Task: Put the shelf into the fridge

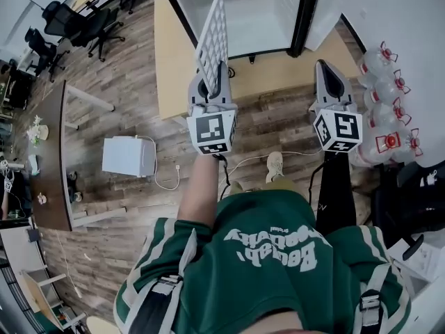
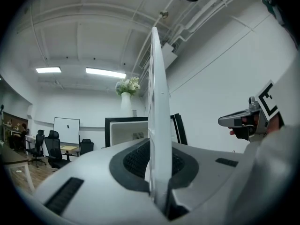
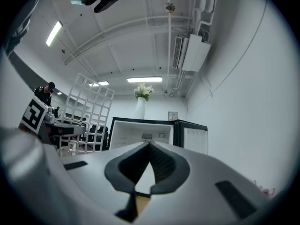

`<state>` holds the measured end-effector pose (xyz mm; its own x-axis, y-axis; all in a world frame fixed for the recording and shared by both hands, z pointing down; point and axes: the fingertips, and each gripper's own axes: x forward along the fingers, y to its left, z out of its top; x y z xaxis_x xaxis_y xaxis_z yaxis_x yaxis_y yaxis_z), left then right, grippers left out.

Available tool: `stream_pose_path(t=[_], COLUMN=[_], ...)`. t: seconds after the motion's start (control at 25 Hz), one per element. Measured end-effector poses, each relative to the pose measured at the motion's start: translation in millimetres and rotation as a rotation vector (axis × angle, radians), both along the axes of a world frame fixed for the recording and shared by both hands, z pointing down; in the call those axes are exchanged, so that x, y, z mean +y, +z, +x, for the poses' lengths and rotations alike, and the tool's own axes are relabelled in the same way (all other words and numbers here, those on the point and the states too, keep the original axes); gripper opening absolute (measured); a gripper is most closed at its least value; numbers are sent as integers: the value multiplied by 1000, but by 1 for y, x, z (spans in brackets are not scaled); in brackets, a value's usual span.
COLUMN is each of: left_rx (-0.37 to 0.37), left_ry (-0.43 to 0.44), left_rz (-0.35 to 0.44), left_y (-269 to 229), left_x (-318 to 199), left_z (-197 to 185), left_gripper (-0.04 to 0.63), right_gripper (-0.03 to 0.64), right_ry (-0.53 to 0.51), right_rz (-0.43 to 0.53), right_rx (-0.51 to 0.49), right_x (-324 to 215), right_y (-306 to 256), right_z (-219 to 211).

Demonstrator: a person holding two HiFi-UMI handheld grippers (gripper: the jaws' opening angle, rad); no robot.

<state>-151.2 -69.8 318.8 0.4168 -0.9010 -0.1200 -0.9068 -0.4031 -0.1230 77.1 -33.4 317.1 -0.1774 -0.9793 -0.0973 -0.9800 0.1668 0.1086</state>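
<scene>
The white wire shelf stands upright on edge, and my left gripper is shut on its lower rim. In the left gripper view the shelf rises edge-on from between the jaws of the left gripper. The open fridge lies just ahead of it, its white inside bare, and it also shows in the gripper views. My right gripper hovers to the right, level with the left one, shut and holding nothing. From the right gripper view the shelf appears at the left.
The fridge rests on a light wooden platform, its door swung open on the right. Several water bottles with red caps stand at the right. A small white box and a cable lie on the floor. A vase of flowers tops the fridge.
</scene>
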Motion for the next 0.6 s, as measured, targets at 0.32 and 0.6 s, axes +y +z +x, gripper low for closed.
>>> stream_pose_path(t=[0.32,0.6], left_rx=[-12,121], left_ry=[-42,-75], left_rz=[-22,-115], left_y=[13,33], left_x=[-67,-109], left_z=[33,46], left_gripper=[24,25], right_gripper=[3,3], right_ry=[-40,-96], right_rz=[-14,-37], right_rx=[4,-9], right_x=[-77,-128], right_y=[3,14], right_z=[34,46])
